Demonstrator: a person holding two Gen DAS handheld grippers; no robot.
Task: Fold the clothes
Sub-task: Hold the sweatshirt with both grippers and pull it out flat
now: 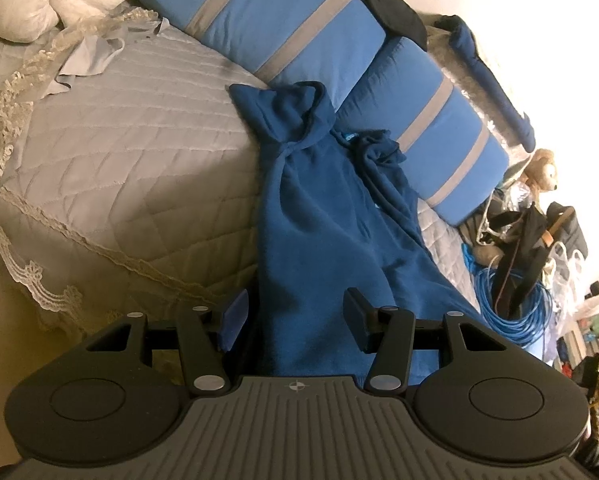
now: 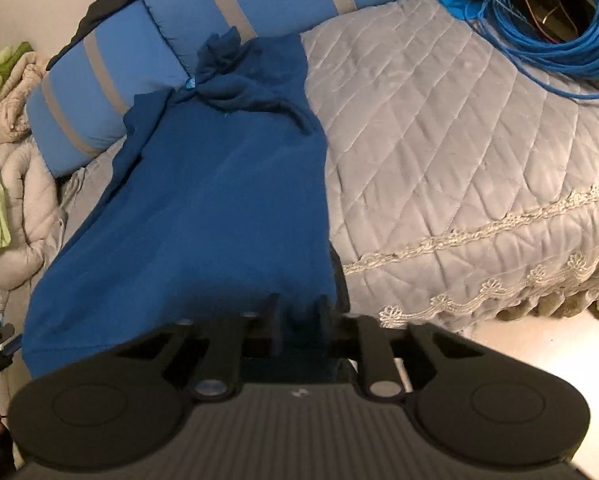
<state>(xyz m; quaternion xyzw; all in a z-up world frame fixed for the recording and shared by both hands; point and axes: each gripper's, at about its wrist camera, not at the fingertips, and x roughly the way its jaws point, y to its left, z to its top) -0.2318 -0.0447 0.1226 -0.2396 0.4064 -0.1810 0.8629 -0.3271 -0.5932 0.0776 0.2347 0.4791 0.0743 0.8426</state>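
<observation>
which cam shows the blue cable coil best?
Right wrist: the cable coil lies open on the bedspread at the top right, loops plain. Left wrist shows the coil at the right edge, partly behind a dark strap.

One blue garment [image 1: 319,216], two striped pillows [image 1: 283,20].
</observation>
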